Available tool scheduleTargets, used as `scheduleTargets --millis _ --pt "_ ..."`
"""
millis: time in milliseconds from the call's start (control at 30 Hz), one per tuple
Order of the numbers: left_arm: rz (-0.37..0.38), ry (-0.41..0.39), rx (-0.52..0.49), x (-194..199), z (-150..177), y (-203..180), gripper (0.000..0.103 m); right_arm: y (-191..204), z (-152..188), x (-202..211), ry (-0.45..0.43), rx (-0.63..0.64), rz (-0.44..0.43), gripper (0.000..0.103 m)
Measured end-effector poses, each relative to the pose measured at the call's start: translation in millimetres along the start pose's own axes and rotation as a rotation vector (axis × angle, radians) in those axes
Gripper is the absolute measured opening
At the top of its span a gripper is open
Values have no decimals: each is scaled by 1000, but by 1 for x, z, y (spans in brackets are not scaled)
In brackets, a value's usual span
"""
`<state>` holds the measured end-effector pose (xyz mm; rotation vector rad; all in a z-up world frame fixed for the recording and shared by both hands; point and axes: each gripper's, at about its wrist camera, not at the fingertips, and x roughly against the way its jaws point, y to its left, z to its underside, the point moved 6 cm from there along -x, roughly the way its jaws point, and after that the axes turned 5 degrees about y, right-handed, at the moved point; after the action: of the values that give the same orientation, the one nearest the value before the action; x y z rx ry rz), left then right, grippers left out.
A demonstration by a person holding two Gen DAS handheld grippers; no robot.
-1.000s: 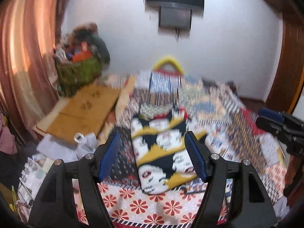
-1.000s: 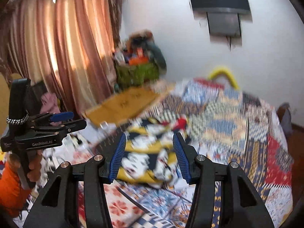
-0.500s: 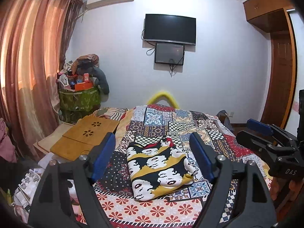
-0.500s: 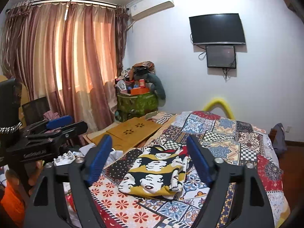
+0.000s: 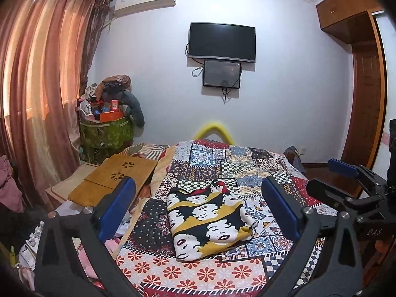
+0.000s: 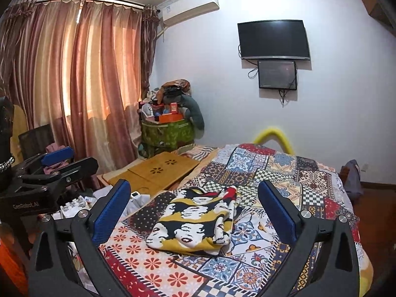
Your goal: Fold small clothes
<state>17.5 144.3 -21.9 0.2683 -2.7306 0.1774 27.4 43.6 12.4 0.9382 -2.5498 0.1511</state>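
Observation:
A small folded garment [image 5: 210, 220] [image 6: 195, 220], printed with faces in black, white and mustard, lies flat on the patchwork bedspread [image 5: 247, 168] [image 6: 284, 173]. My left gripper [image 5: 196, 185] hovers short of it. Its blue-padded jaws are opening wide, and nothing is between them. My right gripper [image 6: 193, 185] hangs the same way on the garment's other side, jaws opening and holding nothing. Each gripper shows at the edge of the other's view: the right gripper [image 5: 346, 173] and the left gripper [image 6: 57, 158]. Neither touches the cloth.
A wooden lap desk [image 5: 116, 175] leans at the bed's left side beside floor clutter. A green hamper [image 5: 106, 133] piled with things stands by the curtains [image 5: 37, 86]. A yellow padded rail [image 5: 215, 128] marks the bed's far end. A wooden door [image 5: 366, 123] is at right.
Both grippers drew back and up from the garment and their jaws spread much wider. The garment stays folded on the bed.

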Motion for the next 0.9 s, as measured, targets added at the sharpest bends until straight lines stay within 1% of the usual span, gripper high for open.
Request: scheduleTargets --millis 433,900 --pt "-5 7 4 -1 2 1 103 0 2 -1 12 -3 4 102" --pt "3 25 11 -11 4 6 103 -1 2 -1 19 -13 6 103"
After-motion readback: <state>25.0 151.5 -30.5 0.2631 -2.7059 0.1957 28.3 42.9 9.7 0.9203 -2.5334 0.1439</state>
